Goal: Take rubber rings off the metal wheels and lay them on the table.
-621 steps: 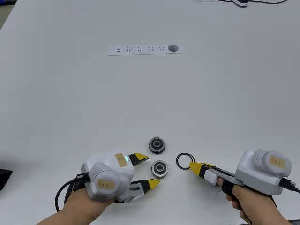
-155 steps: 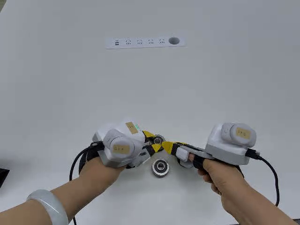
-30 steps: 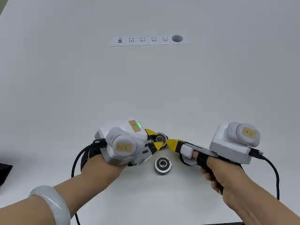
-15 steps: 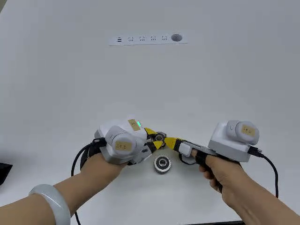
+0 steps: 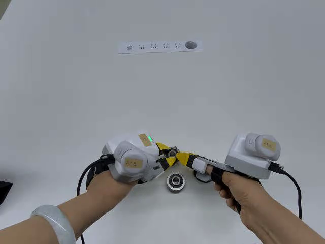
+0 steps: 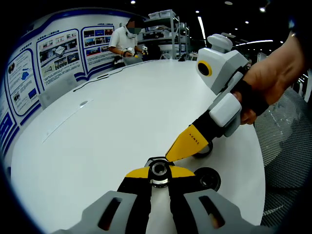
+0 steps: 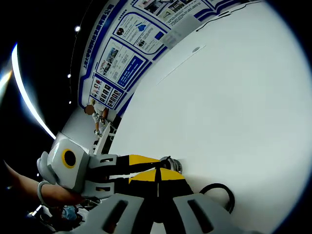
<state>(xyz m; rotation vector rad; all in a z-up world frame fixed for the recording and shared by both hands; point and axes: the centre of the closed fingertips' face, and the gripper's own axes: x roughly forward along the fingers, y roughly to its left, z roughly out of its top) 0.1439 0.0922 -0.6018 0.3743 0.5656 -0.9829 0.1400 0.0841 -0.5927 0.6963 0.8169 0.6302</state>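
The white table (image 5: 244,91) runs bare out to a power strip (image 5: 160,47) at the far side. At the near edge the two tools meet. The left gripper (image 5: 166,153) has its jaws clamped on a metal wheel (image 5: 173,151), lifted just off the surface. The right gripper (image 5: 182,158) comes in from the right with its jaws pressed together, their tip on that wheel's rim. Whether they have actually caught rubber between them I cannot tell.

A second wheel (image 5: 175,181) lies flat just nearer. One loose ring (image 7: 218,185) lies on the table to its right, under the right gripper.

The held wheel looks small, dense and rigid, so a firm squeeze across its faces should do no harm. Smooth metal may twist in the jaws, though. Its rubber ring (image 6: 157,159) should be light, soft and stretchy (and likely to snap back into its groove). I would pinch it at the exposed edge facing the right gripper and peel it sideways.
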